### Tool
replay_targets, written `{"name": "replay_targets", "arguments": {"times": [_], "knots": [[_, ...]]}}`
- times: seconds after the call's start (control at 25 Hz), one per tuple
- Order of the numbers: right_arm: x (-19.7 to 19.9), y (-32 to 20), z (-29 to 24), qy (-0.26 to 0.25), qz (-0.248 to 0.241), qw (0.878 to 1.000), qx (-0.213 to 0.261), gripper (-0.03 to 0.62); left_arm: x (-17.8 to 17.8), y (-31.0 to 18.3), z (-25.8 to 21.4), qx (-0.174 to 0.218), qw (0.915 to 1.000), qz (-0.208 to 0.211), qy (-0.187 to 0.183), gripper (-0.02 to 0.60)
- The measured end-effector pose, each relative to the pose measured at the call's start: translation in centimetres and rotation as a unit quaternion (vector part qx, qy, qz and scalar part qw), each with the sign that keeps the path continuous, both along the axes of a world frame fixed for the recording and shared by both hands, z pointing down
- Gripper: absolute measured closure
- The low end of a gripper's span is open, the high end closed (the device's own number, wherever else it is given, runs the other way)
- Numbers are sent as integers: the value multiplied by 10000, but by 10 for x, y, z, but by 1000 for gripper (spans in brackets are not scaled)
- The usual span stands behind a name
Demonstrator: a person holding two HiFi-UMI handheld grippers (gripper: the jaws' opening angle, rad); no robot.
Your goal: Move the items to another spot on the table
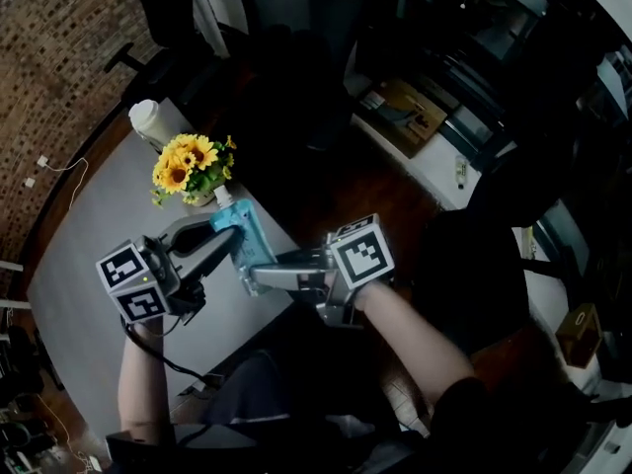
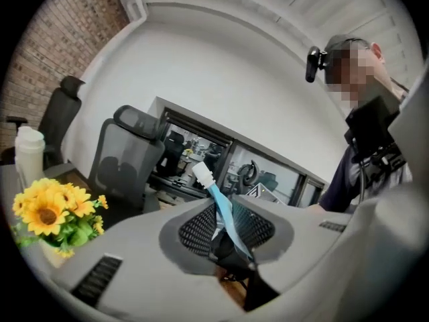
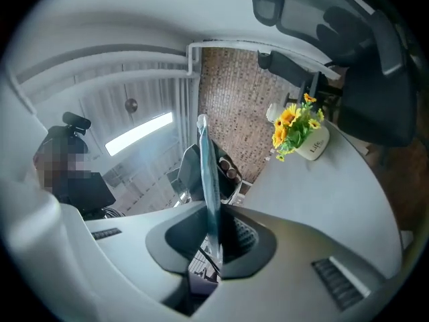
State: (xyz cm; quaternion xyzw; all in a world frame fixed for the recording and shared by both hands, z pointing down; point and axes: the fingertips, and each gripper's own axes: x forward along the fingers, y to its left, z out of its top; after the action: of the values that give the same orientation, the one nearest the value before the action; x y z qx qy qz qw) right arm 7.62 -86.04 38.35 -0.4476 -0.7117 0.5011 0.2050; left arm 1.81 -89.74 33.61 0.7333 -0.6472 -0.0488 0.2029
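We see a grey table (image 1: 79,265), and a brown wood floor (image 1: 370,191) past its edge. On the table sits a white pot of yellow flowers (image 1: 190,169). Just behind the flowers stands a white cup (image 1: 146,122) with a lid. A brick wall (image 3: 231,99) rises behind the flowers, and black chairs (image 2: 127,154) stand past them too.

The blue pouch (image 1: 240,233) with a white cap is just in front of the flowers, cap end nearest them. Our left gripper (image 1: 225,245) is squeezed tight on one side of the pouch. Our right gripper (image 1: 259,276) is squeezed tight on the other side.

The room far from the flowers is very dark, so we cannot make out much there. The jaws cover part of the pouch. We cannot tell if the pouch touches the table. The words on the pot are too small to read.
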Motion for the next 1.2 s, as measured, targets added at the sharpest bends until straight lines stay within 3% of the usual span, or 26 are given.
{"name": "replay_targets", "arguments": {"times": [0.28, 0.48, 0.6, 0.72, 0.88, 1.08, 1.2], "knots": [[-19, 12, 12, 113, -759, 9970, 124, 569, -28, 25, 20, -414, 9924, -1143, 181, 465], [-24, 27, 28, 230, -1187, 9920, 351, 569, -37, 51, 42, -498, 9839, -1661, 432, 459], [-30, 32, 37, 280, -1183, 9911, 542, 569, -43, 62, 52, -410, 9828, -1699, 601, 459], [-42, 24, 42, 432, -878, 9930, 667, 577, -65, 68, 55, -163, 9806, -1819, 716, 453], [-51, 18, 57, 697, -671, 9903, 1000, 576, -91, 89, 68, 207, 9747, -1915, 1129, 459], [-60, 20, 99, 1339, -596, 9808, 1289, 576, -72, 83, 115, -296, 9851, -1327, 1051, 483], [-62, 17, 117, 1618, -703, 9740, 1420, 576, -59, 75, 128, -515, 9866, -1231, 940, 483]]}}
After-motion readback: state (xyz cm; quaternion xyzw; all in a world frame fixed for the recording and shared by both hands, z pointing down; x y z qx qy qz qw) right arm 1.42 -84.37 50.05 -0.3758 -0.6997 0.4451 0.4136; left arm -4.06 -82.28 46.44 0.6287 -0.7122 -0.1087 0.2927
